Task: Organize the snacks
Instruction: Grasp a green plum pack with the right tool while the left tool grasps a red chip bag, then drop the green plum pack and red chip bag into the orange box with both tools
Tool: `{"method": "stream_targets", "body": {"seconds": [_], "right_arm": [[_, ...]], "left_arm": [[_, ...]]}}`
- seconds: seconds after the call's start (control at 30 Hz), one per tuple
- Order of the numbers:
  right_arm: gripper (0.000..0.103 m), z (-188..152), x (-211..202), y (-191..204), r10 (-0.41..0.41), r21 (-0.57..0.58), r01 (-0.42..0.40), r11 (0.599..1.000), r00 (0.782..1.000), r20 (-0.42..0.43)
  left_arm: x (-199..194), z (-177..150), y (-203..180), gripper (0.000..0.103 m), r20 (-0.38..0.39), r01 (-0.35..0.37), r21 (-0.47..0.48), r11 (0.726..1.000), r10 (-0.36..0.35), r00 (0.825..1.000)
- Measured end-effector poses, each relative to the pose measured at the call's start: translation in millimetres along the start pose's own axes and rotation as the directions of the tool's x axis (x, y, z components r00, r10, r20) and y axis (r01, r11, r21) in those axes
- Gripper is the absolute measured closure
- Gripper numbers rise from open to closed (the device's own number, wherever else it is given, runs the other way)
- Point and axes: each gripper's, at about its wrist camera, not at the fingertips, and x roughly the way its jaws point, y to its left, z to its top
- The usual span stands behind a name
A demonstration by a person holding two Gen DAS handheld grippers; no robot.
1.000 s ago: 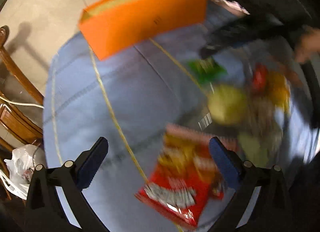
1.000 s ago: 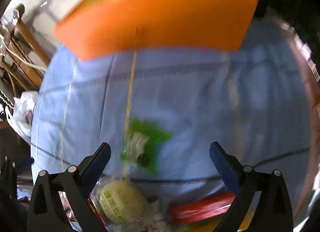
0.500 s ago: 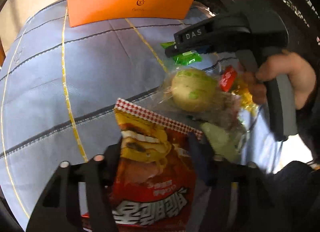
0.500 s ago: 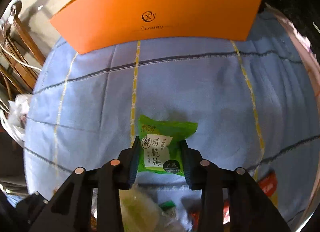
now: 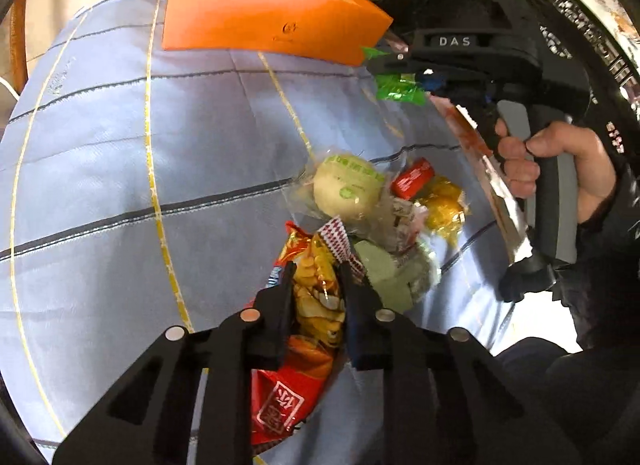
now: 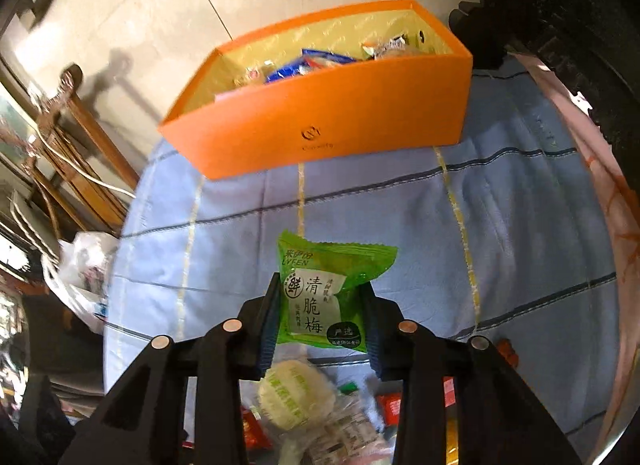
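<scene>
Left wrist view: the left hand-held gripper (image 5: 316,281) has just closed and pinches a glossy, crinkled red chip bag (image 5: 308,305), long axis running 6 to 12 o'clock. A loose pile of wrapped snacks (image 5: 380,201) lies at 1 o'clock on the blue checked cloth (image 5: 100,169) over the tabletop.

Right wrist view: the right hand-held gripper (image 6: 320,317) clamps a flat green plum packet (image 6: 324,289), serrated edge pointing to 12 o'clock, clear of the cloth. The rectangular orange cardboard box (image 6: 320,113) stands at 12 o'clock, snacks inside.
</scene>
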Motion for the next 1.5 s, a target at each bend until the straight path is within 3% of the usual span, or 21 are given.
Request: {"method": "stream_targets", "body": {"seconds": [0.2,0.37,0.5,0.57,0.8,0.87,1.03,1.17,1.2,1.23,1.27,1.3,1.4,1.5], "right_arm": [[0.067,1,-31,-3,0.033,0.022,-0.034,0.999,0.998,0.055],[0.067,12,-62,-4,0.030,0.012,-0.032,0.999,0.988,0.149],[0.067,38,-79,-12,-0.006,0.038,-0.002,0.999,0.979,0.202],[0.067,59,-87,-11,-0.017,0.006,0.016,1.000,0.972,0.235],[0.067,147,-88,-12,-0.025,-0.048,0.041,0.998,0.951,0.307],[0.067,171,-82,-13,-0.036,-0.056,0.057,0.997,0.945,0.324],[0.067,200,-61,-18,-0.029,-0.065,0.055,0.996,0.938,0.346],[0.065,224,-36,-28,0.016,-0.027,-0.008,1.000,0.945,0.325],[0.047,229,-29,-30,0.008,-0.018,-0.003,1.000,0.949,0.316],[0.025,235,-21,-30,0.015,-0.037,-0.004,0.999,0.953,0.304],[0.005,237,-16,-30,0.019,-0.053,-0.004,0.999,0.954,0.298],[0.004,236,-11,-32,0.012,-0.057,0.005,0.998,0.958,0.285],[0.004,224,-9,-41,-0.007,-0.048,0.019,0.999,0.975,0.224],[0.004,188,-25,-59,-0.023,-0.014,0.026,1.000,0.979,0.203]], "left_arm": [[-26,12,-19,0.084,0.032,-0.046,0.028,0.999,0.045,0.998],[-60,40,-33,0.084,0.128,-0.052,0.029,0.998,0.047,0.991],[-64,87,-33,0.084,0.193,-0.160,0.005,0.987,0.156,0.969],[-62,129,-33,0.084,0.232,-0.229,-0.017,0.973,0.227,0.946],[-51,257,-40,0.084,0.335,-0.346,-0.014,0.938,0.330,0.883],[-42,288,-36,0.084,0.336,-0.344,-0.005,0.939,0.325,0.884],[-16,327,-22,0.084,0.308,-0.383,0.033,0.923,0.355,0.883],[-1,348,-4,0.083,0.317,-0.368,-0.013,0.930,0.353,0.880],[2,352,-1,0.075,0.333,-0.367,-0.034,0.930,0.356,0.873],[2,354,0,0.035,0.358,-0.374,-0.064,0.925,0.371,0.857],[2,356,2,0.008,0.375,-0.385,-0.096,0.918,0.392,0.840],[3,358,2,0.006,0.390,-0.397,-0.115,0.911,0.409,0.825],[0,345,-1,0.004,0.381,-0.399,-0.078,0.913,0.398,0.835],[-9,320,-4,0.004,0.367,-0.453,-0.041,0.891,0.435,0.822]]}}
